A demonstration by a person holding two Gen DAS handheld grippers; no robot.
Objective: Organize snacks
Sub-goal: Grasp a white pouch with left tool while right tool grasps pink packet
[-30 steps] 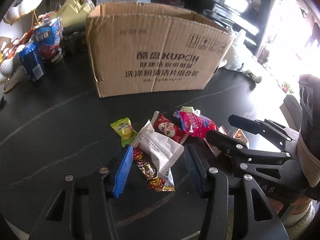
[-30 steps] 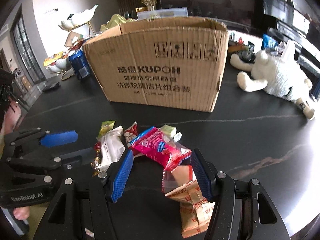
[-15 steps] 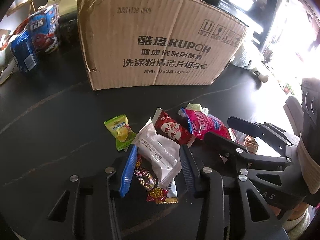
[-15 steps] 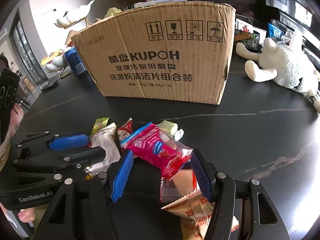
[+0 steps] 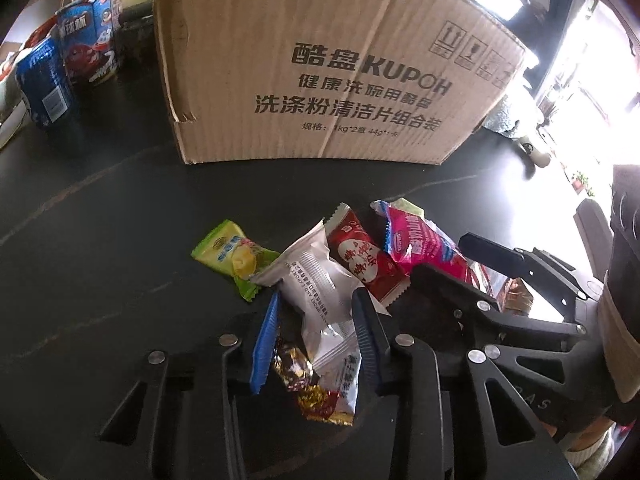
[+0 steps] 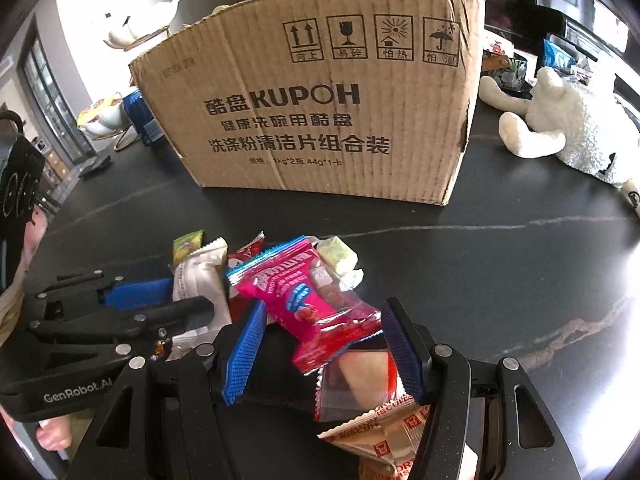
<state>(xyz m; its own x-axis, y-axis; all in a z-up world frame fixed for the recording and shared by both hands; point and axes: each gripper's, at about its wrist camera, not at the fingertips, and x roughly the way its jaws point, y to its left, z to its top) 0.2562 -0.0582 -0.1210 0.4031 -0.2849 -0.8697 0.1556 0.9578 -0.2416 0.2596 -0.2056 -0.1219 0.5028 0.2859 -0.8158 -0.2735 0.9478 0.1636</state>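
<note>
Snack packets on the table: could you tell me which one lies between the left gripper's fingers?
The white packet; the left gripper is closing around it, unlike the green and red packets beside it.

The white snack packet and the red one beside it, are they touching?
Touching. In the left wrist view the white packet lies against the red packet, its upper edge overlapping the red wrapper with no dark table showing between them.

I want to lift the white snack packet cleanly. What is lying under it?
Under the white snack packet a gold and red foil candy sticks out at its near end. The packet's far corner overlaps the green candy. Whatever lies under its middle is covered.
</note>
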